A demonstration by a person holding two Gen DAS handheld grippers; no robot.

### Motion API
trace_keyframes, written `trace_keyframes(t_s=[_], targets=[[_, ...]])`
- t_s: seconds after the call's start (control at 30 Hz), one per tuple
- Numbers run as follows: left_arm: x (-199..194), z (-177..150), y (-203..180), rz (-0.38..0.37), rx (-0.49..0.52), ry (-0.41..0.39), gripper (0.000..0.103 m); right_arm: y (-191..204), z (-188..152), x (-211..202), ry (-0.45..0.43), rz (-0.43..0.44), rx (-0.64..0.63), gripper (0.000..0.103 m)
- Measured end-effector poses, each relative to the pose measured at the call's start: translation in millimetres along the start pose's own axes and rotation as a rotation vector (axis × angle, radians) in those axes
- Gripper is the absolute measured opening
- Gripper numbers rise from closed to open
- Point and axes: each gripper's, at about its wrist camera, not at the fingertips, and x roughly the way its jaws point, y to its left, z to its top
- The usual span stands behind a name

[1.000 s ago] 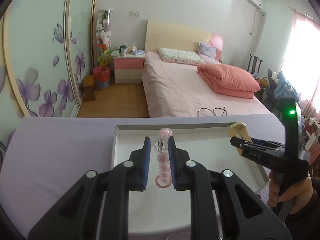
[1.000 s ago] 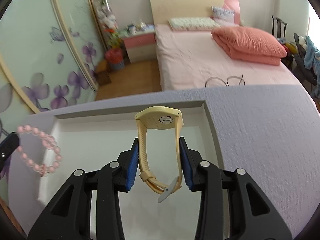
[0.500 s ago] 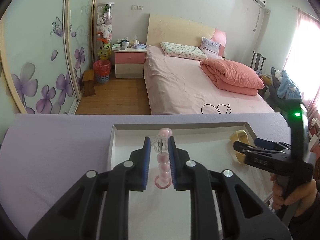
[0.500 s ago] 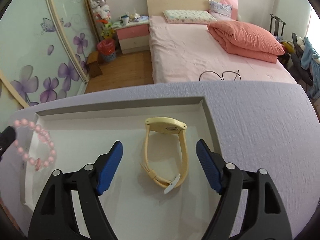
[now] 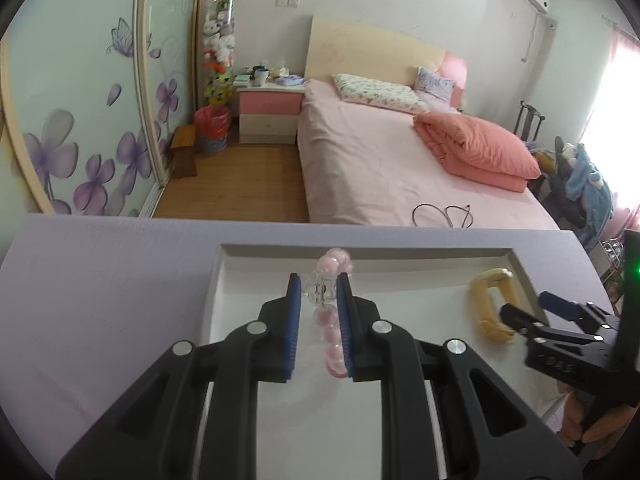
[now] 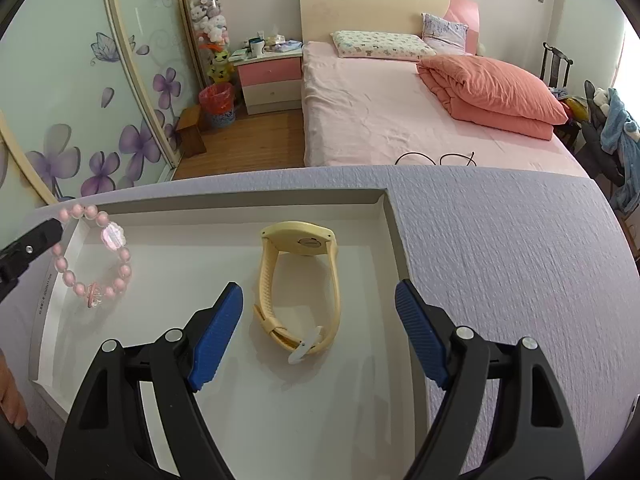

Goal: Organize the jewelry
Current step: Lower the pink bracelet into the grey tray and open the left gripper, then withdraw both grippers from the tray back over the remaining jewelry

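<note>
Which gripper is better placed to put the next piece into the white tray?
Left. The left gripper is shut on the pink bead bracelet above the white tray; the right gripper is open, with the yellow watch lying in the tray.

- The left tool [image 5: 319, 304] is black with blue ribbed pads, and so is the right tool [image 6: 318, 334]
- bracelet [image 6: 94, 256] is pale pink beads plus a couple of clear crystal-looking ones
- watch [image 6: 298, 284] is a soft creamy yellow all over, with a whitish strap tip
- tray [image 6: 280, 420] is plain white
- table [image 6: 500, 260] is covered in a lilac, slightly bumpy-textured cloth
- bed [image 6: 380, 120] has a light pink sheet, and the folded quilt [image 6: 492, 90] is salmon
- wardrobe door [image 6: 60, 80] is pale mint green with purple flowers and a butterfly
- nightstand [image 6: 272, 76] is pink and cream; bin [image 6: 218, 104] has a red liner
</note>
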Motion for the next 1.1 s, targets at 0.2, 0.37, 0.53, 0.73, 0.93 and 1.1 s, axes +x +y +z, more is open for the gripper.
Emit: trace_keyframes(t_s=[0.2, 0.37, 0.53, 0.73, 0.93, 1.1], targets=[[-2.3, 0.0, 9.8, 0.024, -0.009, -0.006, 0.031, 2.5, -1.0, -6.5, -0.029, -0.007, -0.028, 0.080], [-26.5, -4.2, 12.3, 0.046, -0.001, -0.048, 0.052, 1.6, -7.2, -22.4, -0.060, -0.011, -0.035, 0.080], [-66.1, -17.8, 13.9, 0.036, 0.003, -0.083, 0.058, -5.2, -14.9, -53.0, -0.105, -0.010, -0.025, 0.080], [-124.6, -53.6, 13.5, 0.015, 0.023, -0.136, 0.066, -14.6, -39.5, -99.2, -0.160, 0.005, -0.015, 0.080], [-174.3, -107.1, 8.1, -0.022, 0.041, -0.165, 0.074, -20.7, -80.9, -135.6, -0.200, 0.033, -0.016, 0.080], [-196.7, -152.5, -3.7, -0.046, 0.068, -0.167, 0.080, -24.9, -113.2, -147.5, -0.204, 0.025, -0.031, 0.080]])
